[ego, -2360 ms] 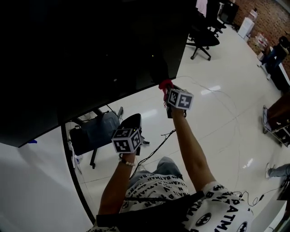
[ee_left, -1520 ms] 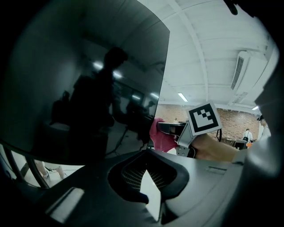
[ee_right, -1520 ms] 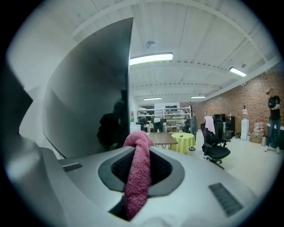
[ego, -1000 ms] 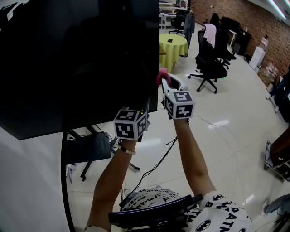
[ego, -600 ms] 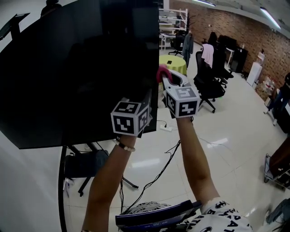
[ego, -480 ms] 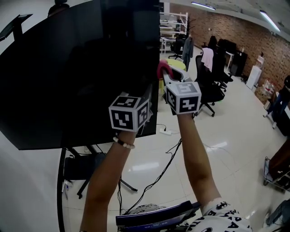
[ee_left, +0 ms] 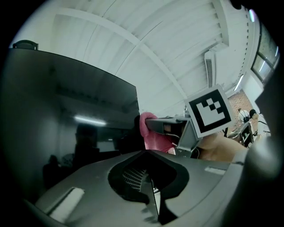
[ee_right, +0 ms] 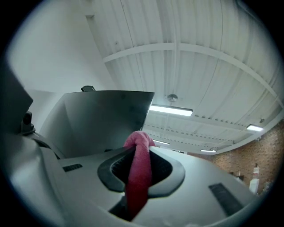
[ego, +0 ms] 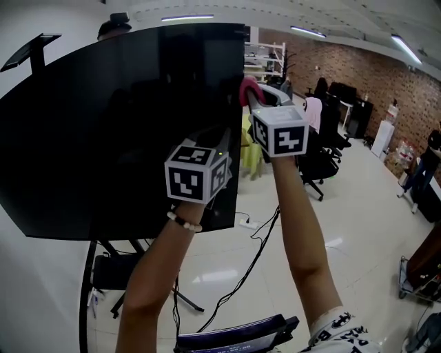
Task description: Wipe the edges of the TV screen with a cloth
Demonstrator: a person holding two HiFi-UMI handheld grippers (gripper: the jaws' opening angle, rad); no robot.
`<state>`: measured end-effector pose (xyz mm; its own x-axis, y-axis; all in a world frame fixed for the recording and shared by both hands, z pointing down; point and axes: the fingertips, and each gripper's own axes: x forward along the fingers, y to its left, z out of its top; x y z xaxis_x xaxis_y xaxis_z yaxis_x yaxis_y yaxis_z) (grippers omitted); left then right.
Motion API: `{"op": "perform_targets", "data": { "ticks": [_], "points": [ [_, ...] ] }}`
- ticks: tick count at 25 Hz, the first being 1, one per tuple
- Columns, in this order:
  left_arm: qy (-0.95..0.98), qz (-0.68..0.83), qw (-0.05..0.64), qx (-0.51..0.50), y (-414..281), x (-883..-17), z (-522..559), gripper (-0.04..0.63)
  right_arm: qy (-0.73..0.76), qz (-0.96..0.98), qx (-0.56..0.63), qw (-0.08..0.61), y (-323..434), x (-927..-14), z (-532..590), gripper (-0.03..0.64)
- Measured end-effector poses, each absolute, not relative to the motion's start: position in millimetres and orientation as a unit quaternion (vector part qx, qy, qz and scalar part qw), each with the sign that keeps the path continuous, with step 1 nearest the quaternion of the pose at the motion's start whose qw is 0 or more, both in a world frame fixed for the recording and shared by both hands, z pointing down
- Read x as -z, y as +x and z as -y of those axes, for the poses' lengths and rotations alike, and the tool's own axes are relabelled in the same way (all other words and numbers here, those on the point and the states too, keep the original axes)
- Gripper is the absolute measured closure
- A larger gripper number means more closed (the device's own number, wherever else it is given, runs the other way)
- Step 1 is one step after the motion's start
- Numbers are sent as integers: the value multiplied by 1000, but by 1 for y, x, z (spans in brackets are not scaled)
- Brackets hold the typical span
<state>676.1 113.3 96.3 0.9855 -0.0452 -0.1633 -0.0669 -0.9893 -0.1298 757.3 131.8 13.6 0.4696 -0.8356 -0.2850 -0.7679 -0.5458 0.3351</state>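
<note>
At right edge of TV (ego: 103,138), right gripper (ee_right: 138,170) pinching cloth (ee_right: 140,142)

Room: white ribbed ceiling (ee_right: 199,75), strip lights (ego: 187,18) on. Brick wall (ego: 375,72) along the far right side. Floor (ego: 358,234) pale and glossy, reflecting the lights. Black office chairs (ego: 324,148) near the brick wall. Plain white wall (ego: 41,289) at left.
</note>
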Motion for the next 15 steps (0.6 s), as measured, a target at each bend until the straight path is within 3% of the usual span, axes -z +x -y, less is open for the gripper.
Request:
{"op": "perform_targets", "data": {
  "ticks": [7,15],
  "points": [
    [-992,-43,78,-95,671,-48,-98,595,848,465,243,80,754,61,-133,554],
    [-990,-51,76,-107,650,-27,-88,595,837,431,306,139,747,140,-139,554]
  ]
}}
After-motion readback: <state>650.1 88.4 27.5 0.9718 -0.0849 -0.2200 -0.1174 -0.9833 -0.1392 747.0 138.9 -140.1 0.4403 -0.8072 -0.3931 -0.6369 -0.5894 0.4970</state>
